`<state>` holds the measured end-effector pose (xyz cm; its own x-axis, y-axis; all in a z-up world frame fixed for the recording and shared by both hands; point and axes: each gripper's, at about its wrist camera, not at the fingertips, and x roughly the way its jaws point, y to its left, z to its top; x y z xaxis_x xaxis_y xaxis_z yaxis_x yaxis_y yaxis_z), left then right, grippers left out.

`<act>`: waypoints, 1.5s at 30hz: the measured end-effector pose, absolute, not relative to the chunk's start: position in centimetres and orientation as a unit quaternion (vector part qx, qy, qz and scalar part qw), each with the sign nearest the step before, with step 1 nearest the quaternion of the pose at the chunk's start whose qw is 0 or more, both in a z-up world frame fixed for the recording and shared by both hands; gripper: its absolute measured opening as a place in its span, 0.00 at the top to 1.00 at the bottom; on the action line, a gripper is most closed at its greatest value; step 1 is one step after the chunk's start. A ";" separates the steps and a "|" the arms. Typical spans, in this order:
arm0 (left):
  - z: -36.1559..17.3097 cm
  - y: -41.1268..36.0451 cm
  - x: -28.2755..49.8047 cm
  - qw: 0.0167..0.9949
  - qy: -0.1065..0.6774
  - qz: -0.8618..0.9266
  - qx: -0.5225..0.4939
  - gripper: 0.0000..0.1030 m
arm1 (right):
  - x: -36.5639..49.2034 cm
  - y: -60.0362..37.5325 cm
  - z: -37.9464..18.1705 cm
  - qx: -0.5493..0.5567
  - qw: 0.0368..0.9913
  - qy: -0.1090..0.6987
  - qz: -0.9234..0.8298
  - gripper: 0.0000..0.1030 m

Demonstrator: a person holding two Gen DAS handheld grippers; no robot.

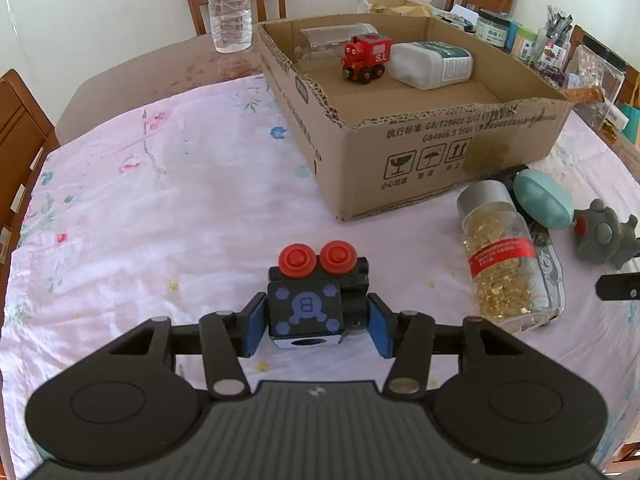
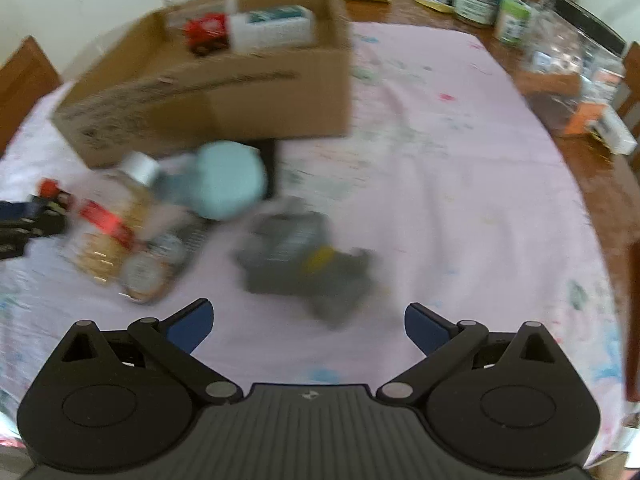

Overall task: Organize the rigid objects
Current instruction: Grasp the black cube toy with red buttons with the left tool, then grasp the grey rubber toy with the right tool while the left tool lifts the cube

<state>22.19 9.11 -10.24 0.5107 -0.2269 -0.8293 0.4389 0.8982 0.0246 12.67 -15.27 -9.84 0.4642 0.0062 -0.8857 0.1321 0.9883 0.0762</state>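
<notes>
Between our left gripper's [image 1: 316, 322] blue pads sits a black wooden toy train car [image 1: 316, 300], jaws closed to its width and pressing its flanks, just above the pink floral tablecloth [image 1: 140, 220]. The grip looks shallow, taken at the near end, so we judge it could pivot or slip out if we swing quickly toward the cardboard box [image 1: 440, 148]; lifted too low, it could also catch the box's torn front rim. The car is a dark block with a pale-blue emblem on its top face and two red round knobs [image 1: 318, 258] at the far end. In the box lie a red toy locomotive [image 1: 366, 58], a white bottle [image 1: 432, 64] and a clear jar. Our right gripper [image 2: 308, 328] is wide open and empty over a grey toy [image 2: 308, 264]; that view is blurred, so we could misjudge the approach.
</notes>
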 end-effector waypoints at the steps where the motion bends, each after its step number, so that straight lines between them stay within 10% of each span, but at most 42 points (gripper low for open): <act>1: -10.3 9.1 22.2 0.861 0.456 -0.193 0.117 0.44 | 13.0 -14.9 -9.9 0.066 0.855 0.513 -0.039 0.00; 25: -10.6 8.9 22.7 0.860 0.453 -0.200 0.121 0.34 | 16.4 -14.3 -11.1 0.031 0.863 0.484 -0.139 0.09; 45: -9.3 9.2 22.8 0.851 0.462 -0.214 0.129 0.50 | 15.7 -14.9 -9.2 0.004 0.863 0.492 -0.115 0.23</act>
<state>22.84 9.18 -9.35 0.4812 -0.2449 -0.8417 0.4828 0.8755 0.0213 15.73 -14.90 -9.22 0.4899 -0.1946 -0.8498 0.2028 0.9735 -0.1060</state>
